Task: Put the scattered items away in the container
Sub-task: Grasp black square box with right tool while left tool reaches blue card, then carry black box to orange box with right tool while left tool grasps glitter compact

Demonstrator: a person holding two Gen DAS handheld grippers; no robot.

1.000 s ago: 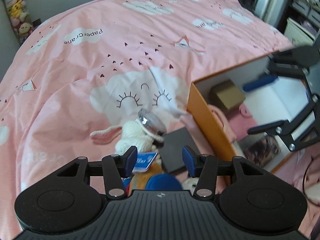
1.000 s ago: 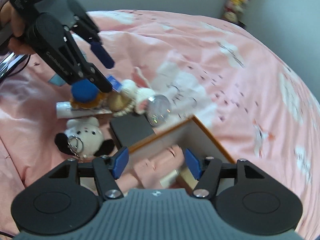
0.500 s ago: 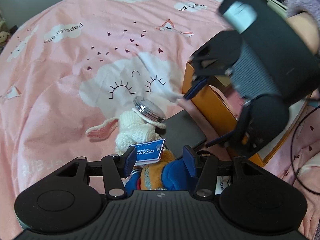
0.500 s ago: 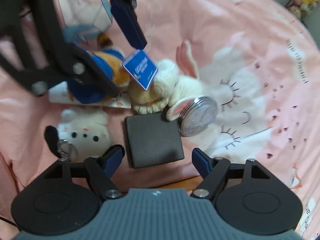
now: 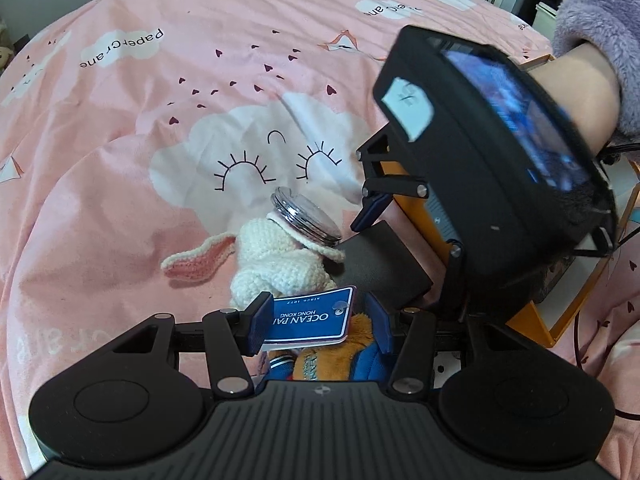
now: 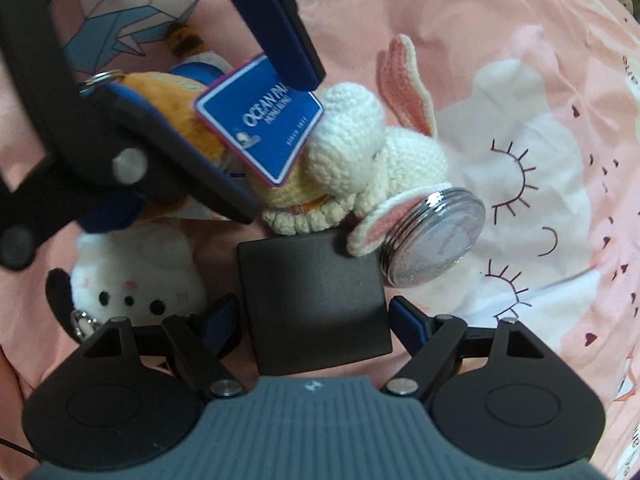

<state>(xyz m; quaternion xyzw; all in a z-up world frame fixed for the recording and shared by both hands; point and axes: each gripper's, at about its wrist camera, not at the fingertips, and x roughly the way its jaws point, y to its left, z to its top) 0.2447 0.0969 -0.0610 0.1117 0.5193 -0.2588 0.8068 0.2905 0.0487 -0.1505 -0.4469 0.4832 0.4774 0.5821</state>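
The right gripper (image 6: 314, 322) has just spread its fingers wide around the black box (image 6: 316, 300) mid-bed; the left gripper (image 5: 316, 322) straddles the orange toy (image 5: 320, 360). Their closeness risks collision.

You've got a pink bedspread (image 6: 520, 60) w/ black square case (image 6: 316, 300), crochet bunny (image 6: 360, 152), round tin (image 6: 436, 244), white plush (image 6: 136, 268), orange box (image 5: 532, 316) on it.

blue tag (image 6: 260, 128): "OCEAN PARK", partly covered, then "HONG KONG" and "since 1977", in white letters; the tag lies on the orange plush toy (image 5: 320, 360)
white cloud print (image 5: 120, 50) on the pink bedspread (image 5: 120, 160): "papercrane", seen upside down
second cloud print (image 5: 386, 8): partial letters, not legible in full
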